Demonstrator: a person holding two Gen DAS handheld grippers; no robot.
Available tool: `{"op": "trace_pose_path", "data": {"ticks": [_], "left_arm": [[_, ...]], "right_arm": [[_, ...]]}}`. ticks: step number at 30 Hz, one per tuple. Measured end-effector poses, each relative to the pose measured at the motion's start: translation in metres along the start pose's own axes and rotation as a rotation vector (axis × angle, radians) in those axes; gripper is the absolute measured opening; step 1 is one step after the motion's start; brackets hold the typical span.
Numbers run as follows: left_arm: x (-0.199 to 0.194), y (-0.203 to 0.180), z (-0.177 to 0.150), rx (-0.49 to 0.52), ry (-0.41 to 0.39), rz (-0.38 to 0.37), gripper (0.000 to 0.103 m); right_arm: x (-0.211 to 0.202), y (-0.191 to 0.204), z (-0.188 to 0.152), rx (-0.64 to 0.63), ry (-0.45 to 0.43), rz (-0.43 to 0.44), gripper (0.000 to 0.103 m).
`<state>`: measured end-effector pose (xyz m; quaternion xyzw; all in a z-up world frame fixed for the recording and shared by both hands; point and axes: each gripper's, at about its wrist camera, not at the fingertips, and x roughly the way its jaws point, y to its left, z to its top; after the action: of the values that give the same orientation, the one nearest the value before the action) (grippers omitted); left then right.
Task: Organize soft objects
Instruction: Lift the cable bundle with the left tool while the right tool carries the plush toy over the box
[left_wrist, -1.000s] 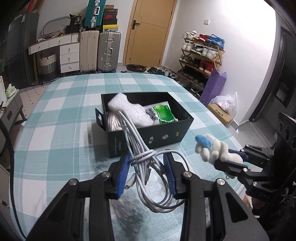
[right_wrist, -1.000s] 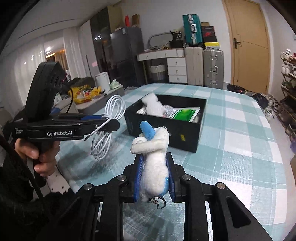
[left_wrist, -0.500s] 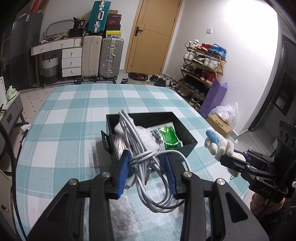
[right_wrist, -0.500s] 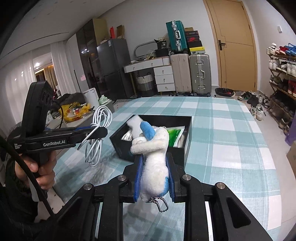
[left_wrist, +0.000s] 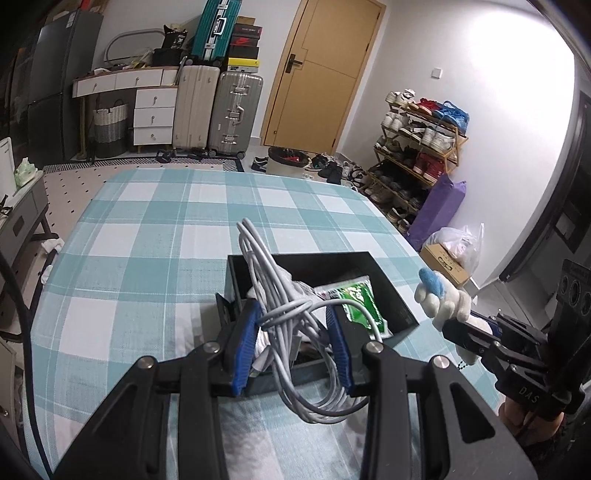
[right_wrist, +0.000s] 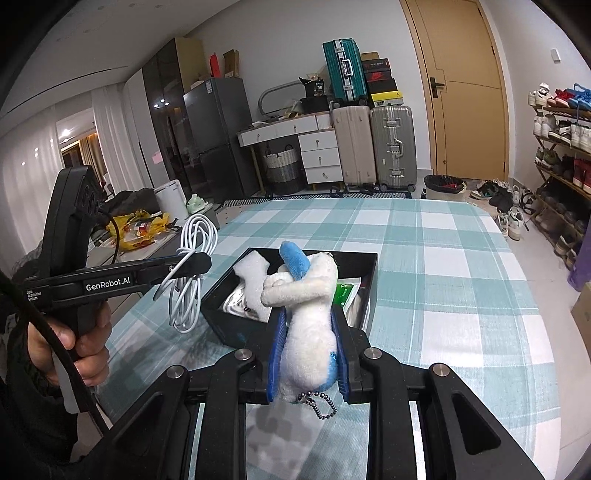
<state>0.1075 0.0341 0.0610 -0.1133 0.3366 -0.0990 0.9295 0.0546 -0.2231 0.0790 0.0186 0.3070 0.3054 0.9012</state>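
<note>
White cable (left_wrist: 291, 325) pinched by left fingers (left_wrist: 242, 350); right fingers (right_wrist: 277, 354) clamp plush (right_wrist: 310, 325) near black box (left_wrist: 391, 291).

Your left wrist view looks down along its fingers (left_wrist: 243, 343), close above the black box (left_wrist: 391, 291), facing the door. Your right wrist view looks past its fingers (right_wrist: 277, 354) from lower. Both share the box (right_wrist: 236, 280) and checked tablecloth (left_wrist: 147, 240).

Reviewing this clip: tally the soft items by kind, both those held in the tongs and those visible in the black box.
Coiled cable in left tongs: 1
Plush toy in right tongs: 1
White plush piece in black box: 1
Green packet in box: 1
Total: 4; more may lie hidden.
</note>
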Motion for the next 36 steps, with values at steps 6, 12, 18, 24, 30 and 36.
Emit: {"op": "trace_pose_path", "data": {"ticks": [6,12,18,24,30,36], "left_arm": [[0.012,0.005,0.007,-0.003,0.004,0.017,0.036],[0.024,0.007,0.010,-0.002,0.007,0.034,0.036],[0.034,0.009,0.014,-0.007,0.003,0.033,0.036],[0.045,0.008,0.015,-0.006,0.015,0.028,0.036],[0.055,0.003,0.011,-0.003,0.026,0.016,0.036],[0.064,-0.003,0.009,0.012,0.038,0.002,0.036]], "right_arm": [[0.013,-0.006,0.006,0.008,0.011,-0.002,0.024],[0.021,-0.006,0.010,0.006,0.021,-0.003,0.024],[0.030,-0.012,0.012,0.012,0.032,-0.009,0.024],[0.038,-0.014,0.015,0.006,0.046,-0.006,0.024],[0.048,-0.013,0.017,-0.009,0.062,-0.010,0.024],[0.061,-0.013,0.016,-0.020,0.088,-0.012,0.024]]}}
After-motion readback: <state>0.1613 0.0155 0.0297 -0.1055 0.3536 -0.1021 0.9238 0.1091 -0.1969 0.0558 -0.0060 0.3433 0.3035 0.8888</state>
